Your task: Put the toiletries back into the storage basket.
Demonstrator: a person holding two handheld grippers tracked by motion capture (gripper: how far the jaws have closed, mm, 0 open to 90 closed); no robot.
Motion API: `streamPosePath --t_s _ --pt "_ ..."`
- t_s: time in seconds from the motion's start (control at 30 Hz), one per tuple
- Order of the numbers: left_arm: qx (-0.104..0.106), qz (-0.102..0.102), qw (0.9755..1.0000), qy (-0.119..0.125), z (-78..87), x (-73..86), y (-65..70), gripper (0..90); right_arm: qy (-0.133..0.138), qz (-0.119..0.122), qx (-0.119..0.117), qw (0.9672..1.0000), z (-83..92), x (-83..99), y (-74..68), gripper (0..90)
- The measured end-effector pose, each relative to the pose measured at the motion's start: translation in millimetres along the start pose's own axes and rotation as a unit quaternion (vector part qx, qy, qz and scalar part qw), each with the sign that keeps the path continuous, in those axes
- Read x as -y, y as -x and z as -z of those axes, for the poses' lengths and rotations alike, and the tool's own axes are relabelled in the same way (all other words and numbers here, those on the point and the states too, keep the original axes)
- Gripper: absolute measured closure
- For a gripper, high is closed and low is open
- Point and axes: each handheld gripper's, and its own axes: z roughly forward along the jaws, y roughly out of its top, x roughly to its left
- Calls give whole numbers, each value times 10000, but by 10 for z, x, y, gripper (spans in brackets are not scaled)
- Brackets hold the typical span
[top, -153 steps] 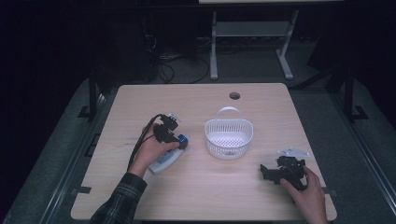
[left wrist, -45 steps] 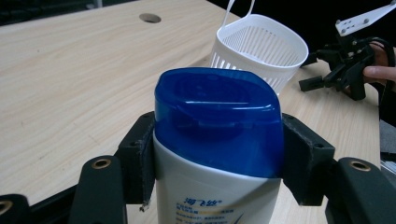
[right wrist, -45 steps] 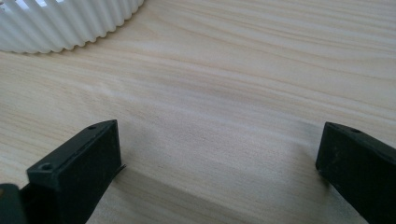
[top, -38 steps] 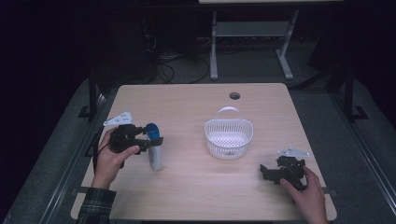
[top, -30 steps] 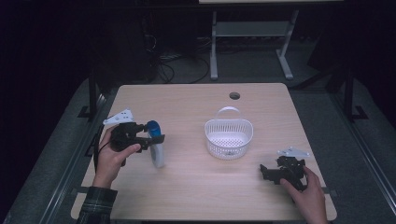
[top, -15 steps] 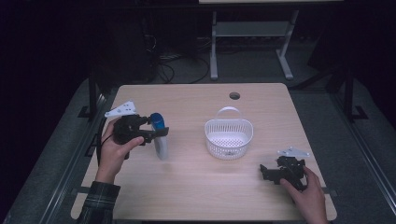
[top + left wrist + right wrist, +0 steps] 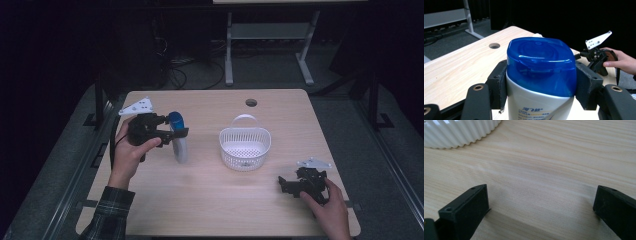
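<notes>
Lifted since the earlier frames, the shampoo bottle (image 7: pixel 178 141) has gone from lying low beside the person's left hand to hanging upright above the counter (image 7: pixel 210 210), carried a little toward 12 o'clock and toward the basket. The left hand-held gripper (image 7: pixel 176 134) is clamped on it just under the blue flip cap (image 7: pixel 541 65); in the left gripper view both black pads (image 7: pixel 499 83) press against the bottle's white shoulders, cap uppermost, with blue lettering showing below. From the high view the left hand (image 7: pixel 131 150) wraps the gripper body with the wrist raised and the forearm, in a plaid sleeve (image 7: pixel 107 215), running in from 7 o'clock; the jaws point toward 3 o'clock, level with the counter. The bottle's base looks clear of the wood, though how far I cannot tell.

A white perforated basket (image 7: pixel 245 145) sits at the middle of the counter, at 3 o'clock from the bottle and well apart from it.

Over at 5 o'clock the right hand-held gripper (image 7: pixel 284 184) has kept its place, resting low on the counter under the right hand (image 7: pixel 327 205). Its jaws stand apart with bare wood between them, pointing toward 10 o'clock, where the basket's ribbed wall (image 7: pixel 461 132) lies.
</notes>
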Motion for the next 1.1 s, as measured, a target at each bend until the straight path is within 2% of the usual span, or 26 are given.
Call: streamPosePath --t_s 0.5,1.1 --pt "150 -198 9997 68 -193 -280 79 371 -1 1 1 10000 0 0 0 0" --pt "278 -260 9992 116 -413 -421 125 371 2 2 2 10000 0 0 0 0"
